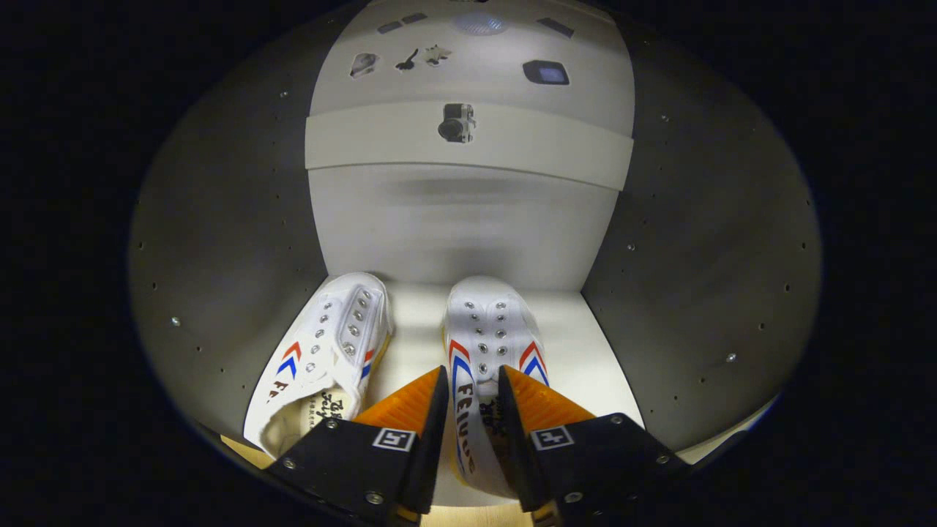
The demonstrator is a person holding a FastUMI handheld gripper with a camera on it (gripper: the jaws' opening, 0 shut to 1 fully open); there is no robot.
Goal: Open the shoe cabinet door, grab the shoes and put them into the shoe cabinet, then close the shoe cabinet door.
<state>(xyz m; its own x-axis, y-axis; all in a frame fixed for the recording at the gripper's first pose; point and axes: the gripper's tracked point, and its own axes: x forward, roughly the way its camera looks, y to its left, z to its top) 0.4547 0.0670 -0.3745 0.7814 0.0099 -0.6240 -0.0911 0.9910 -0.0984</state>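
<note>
The hand-held gripper (473,380) has two wedge-shaped fingers on screwed blocks, each bearing a square tag.

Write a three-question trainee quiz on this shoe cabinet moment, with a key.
1. True or false: both white shoes are inside the cabinet compartment.
2. Which shoe is the claw clamped on? A) the one by the side wall B) the one between its fingers C) neither
3. Fill in: the shoes' toes point toward the cabinet's ____ wall.

Key: 1 true. 2 B, both fingers press the side panel of that shoe. 3 back.
</note>
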